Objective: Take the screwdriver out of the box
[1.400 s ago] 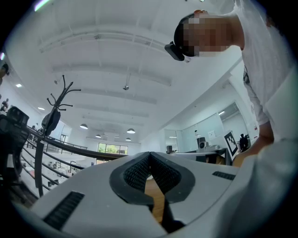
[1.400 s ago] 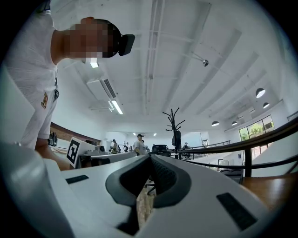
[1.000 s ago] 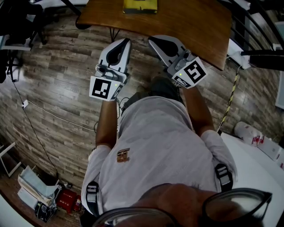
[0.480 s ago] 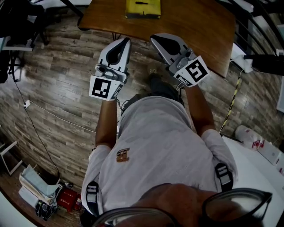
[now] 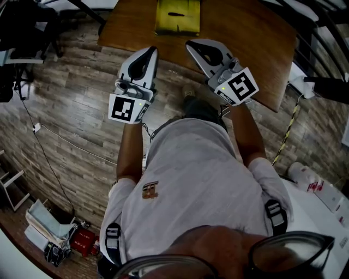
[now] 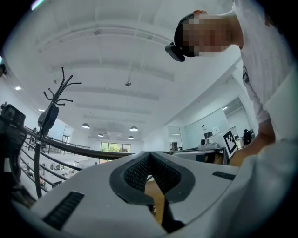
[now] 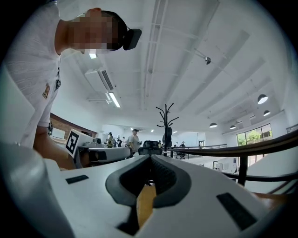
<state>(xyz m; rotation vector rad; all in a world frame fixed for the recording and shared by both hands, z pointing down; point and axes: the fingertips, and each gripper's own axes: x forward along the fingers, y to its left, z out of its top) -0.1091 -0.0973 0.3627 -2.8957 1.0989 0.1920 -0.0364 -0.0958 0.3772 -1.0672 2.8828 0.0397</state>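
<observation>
Since the yellow box [image 5: 177,17] sits far back on the table [image 5: 245,32] and no screwdriver shows, the job looks not yet started. Left gripper [image 5: 151,51] and right gripper [image 5: 192,44] are both pinched together, empty; next they likely need to reach forward and open.

Box [image 5: 178,16] on table [image 5: 245,38], toward far side. Left gripper [image 5: 152,50], right gripper [image 5: 190,45] side by side at table's near edge, before box.

a yellow box [image 5: 178,24] sits flat on the wooden table [image 5: 245,32].
</observation>
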